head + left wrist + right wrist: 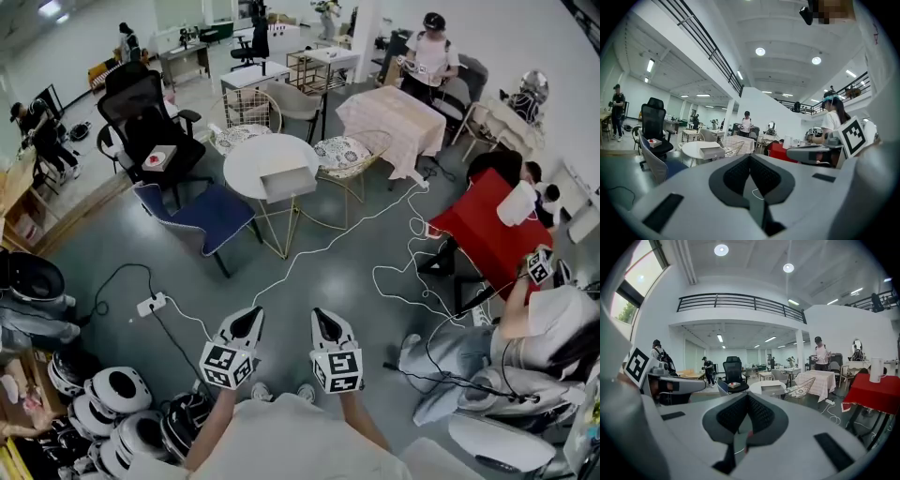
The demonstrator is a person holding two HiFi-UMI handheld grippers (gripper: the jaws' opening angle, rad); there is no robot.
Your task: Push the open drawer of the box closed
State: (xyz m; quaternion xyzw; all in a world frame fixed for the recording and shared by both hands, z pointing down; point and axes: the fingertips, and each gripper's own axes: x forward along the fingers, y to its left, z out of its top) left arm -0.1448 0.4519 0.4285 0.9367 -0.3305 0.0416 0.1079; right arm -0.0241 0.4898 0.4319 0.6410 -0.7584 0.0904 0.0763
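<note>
Box [287, 182] beyond left tongs [251, 317], right tongs [322, 319]

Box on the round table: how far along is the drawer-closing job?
Done: nothing visible. In hand: nothing; the left claw and right claw are shut, empty, and far from the box on the round table. Left: the whole approach and push.
</note>
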